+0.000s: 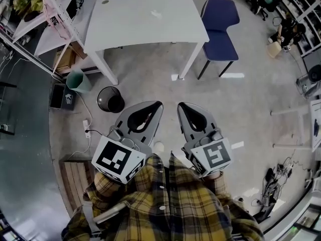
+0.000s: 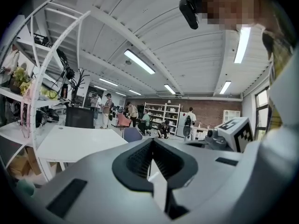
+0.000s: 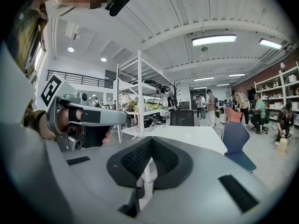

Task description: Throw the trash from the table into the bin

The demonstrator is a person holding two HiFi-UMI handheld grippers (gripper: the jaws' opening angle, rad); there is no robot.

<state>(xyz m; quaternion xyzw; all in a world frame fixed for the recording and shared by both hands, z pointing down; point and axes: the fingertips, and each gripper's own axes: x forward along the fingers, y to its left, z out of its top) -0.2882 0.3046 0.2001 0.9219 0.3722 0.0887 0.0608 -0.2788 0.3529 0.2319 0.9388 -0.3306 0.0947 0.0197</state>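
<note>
The white table (image 1: 145,19) stands ahead of me across the floor, with a small pale scrap (image 1: 157,15) near its middle. A black round bin (image 1: 110,99) sits on the floor by the table's near left leg. My left gripper (image 1: 159,104) and right gripper (image 1: 180,105) are held side by side in front of my chest, well short of the table. Both point toward it, with jaws together and nothing between them. The left gripper view shows its closed tips (image 2: 152,140) before the table (image 2: 70,143). The right gripper view shows its closed tips (image 3: 150,140) and the table (image 3: 187,136).
A blue chair (image 1: 219,29) stands at the table's right end. A green bin (image 1: 78,80) and white shelving (image 1: 45,14) are to the left, with a power strip and cable (image 1: 86,129) on the floor. Several people sit and stand far across the room (image 3: 254,111).
</note>
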